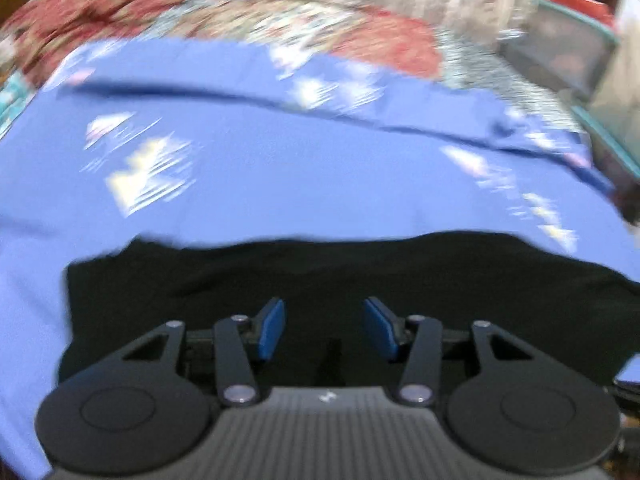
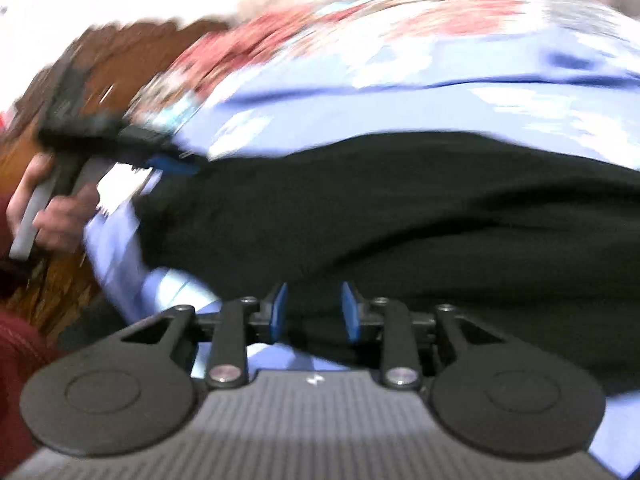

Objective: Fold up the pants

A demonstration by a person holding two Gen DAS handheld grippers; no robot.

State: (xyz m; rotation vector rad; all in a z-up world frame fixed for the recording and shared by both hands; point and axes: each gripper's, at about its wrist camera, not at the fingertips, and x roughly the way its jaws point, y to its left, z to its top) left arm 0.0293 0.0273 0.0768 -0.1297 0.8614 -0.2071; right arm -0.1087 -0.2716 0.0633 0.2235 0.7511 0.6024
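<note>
The black pants [image 1: 360, 272] lie flat on a blue patterned bedsheet [image 1: 280, 160]. My left gripper [image 1: 323, 308] hovers over their near part, its blue pads apart, with only the flat cloth showing in the gap. In the right wrist view the pants [image 2: 400, 208] stretch across the middle. My right gripper [image 2: 314, 292] stands over their near edge with its pads apart and nothing pinched. The left gripper [image 2: 172, 164] shows there at the pants' left end, held by a hand [image 2: 60, 216]. Both views are motion-blurred.
A red floral blanket [image 1: 200, 4] is bunched along the far side of the bed. A teal-rimmed box [image 1: 560, 52] sits at the far right. Brown wooden furniture [image 2: 120, 64] stands behind the bed's left end, and a dark red sleeve [image 2: 16, 344] fills the lower left.
</note>
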